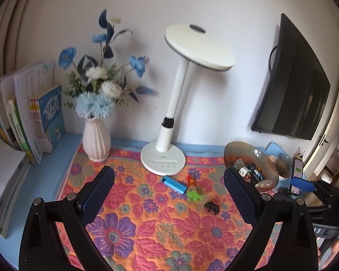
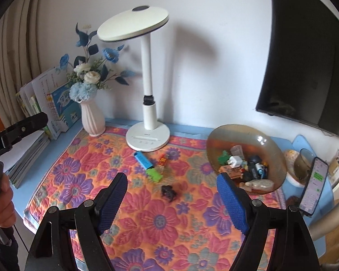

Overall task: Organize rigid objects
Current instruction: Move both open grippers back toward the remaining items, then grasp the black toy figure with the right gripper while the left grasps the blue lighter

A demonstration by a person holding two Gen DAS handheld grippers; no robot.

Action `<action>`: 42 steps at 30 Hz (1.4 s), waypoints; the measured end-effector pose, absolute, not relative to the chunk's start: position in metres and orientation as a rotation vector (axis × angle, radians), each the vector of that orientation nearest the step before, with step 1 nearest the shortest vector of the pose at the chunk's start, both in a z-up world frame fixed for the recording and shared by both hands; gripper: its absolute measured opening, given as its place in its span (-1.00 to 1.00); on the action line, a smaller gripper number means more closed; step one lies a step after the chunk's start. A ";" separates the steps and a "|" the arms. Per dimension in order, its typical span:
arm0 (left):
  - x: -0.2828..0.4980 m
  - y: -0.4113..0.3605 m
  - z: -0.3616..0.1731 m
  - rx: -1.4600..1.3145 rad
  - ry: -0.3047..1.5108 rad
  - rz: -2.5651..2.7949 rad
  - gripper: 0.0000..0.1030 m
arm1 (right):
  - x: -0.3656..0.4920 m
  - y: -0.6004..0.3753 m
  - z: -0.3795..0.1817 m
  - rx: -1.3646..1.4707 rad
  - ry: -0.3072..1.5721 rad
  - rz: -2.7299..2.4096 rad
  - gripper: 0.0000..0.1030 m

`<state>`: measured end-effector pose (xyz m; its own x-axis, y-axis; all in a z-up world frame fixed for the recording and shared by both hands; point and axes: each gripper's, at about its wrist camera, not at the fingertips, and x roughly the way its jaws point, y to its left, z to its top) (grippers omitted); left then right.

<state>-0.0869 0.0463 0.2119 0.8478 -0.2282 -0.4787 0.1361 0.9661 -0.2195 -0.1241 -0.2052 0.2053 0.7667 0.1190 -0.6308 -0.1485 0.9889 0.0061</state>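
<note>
Right hand-held gripper [image 2: 171, 201] spread, hovering over black toy [image 2: 168, 192]

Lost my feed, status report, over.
Left gripper open, empty. Right gripper open, empty, above black toy. Four small items loose on mat; bowl part filled. Path unobstructed.

Your left gripper [image 1: 169, 181] and right gripper [image 2: 172, 187] look alike: black plastic arms with triangular cut-outs, round silver screws at the joints, and blue textured pads [image 2: 112, 203]. White lettering, seemingly "bot.AI", marks the left tool's body, and your left hand [image 2: 1, 205] shows bare skin.
</note>
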 end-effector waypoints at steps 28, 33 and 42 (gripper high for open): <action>0.109 -0.060 0.016 -0.103 0.936 -0.050 -0.25 | 0.003 -0.216 0.029 0.021 0.890 0.288 0.55; 0.093 -0.025 0.018 -0.067 0.966 -0.169 -0.31 | 0.000 -0.212 0.024 0.021 0.896 0.314 0.55; 0.095 -0.024 0.016 -0.016 0.962 -0.197 -0.30 | 0.006 -0.205 0.015 0.017 0.931 0.300 0.47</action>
